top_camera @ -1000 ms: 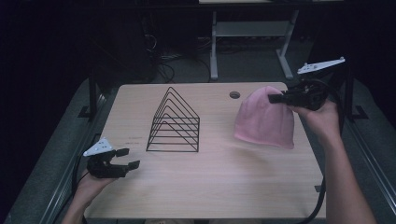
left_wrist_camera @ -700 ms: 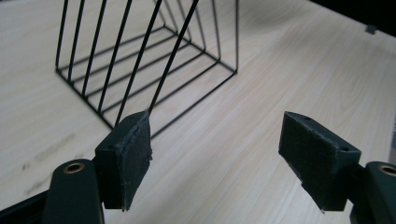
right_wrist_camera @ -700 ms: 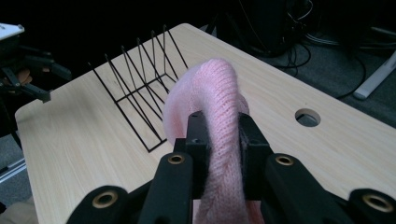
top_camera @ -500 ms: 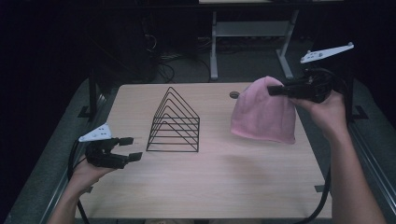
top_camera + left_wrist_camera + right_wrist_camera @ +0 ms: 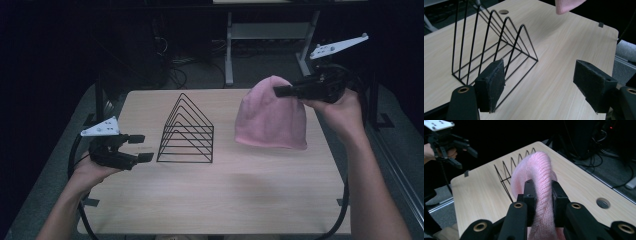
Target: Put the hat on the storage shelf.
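Note:
A pink knit beanie hangs above the right half of the table, pinched at its top by my right gripper. The right gripper view shows both jaws squeezing the pink knit. A black wire rack of triangular dividers stands at the table's middle left. My left gripper is open just left of the rack, low over the table. In the left gripper view the rack sits ahead on the left, nothing lies between the pads, and the beanie's hem shows at the top.
The light wooden table has a round cable hole near its far edge. Behind it, a white desk frame and cables stand on a dark floor. The left hand with its gripper appears far off in the right gripper view.
My right gripper has lifted the beanie higher off the table. My left gripper has moved up and toward the rack.

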Demonstrator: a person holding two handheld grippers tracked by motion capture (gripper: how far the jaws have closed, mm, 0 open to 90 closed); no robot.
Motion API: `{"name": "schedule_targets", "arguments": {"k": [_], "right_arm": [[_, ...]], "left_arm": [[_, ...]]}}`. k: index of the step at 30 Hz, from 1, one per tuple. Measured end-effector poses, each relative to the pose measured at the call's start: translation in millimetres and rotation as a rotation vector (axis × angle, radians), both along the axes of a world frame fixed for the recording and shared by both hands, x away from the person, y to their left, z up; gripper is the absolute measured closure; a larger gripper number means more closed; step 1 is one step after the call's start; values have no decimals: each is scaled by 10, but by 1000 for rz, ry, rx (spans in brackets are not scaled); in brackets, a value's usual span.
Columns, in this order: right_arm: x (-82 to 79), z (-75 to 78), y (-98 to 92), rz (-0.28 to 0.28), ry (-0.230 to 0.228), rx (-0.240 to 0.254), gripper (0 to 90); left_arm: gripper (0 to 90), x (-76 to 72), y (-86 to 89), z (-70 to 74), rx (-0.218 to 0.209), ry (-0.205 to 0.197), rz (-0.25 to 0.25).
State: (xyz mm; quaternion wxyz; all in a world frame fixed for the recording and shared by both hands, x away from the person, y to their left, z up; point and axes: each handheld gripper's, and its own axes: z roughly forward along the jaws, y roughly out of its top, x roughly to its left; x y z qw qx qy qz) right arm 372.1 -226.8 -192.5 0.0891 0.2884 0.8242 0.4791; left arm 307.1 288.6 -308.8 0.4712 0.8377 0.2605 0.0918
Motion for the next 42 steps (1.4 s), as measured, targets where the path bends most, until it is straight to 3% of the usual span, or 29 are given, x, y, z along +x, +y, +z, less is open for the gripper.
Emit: {"name": "schedule_targets", "arguments": {"k": [12, 26, 35, 42], "right_arm": [[13, 186, 295, 75, -17, 37, 779], [37, 323, 627, 149, -35, 46, 779], [112, 393, 877, 197, -57, 41, 780], [154, 454, 1056, 236, -65, 45, 779]], "left_arm": [[249, 95, -212, 75, -2, 9, -59], [254, 237, -405, 286, 15, 20, -108], [254, 322, -518, 374, 68, 14, -149], [254, 397, -573, 415, 71, 19, -151]]}}
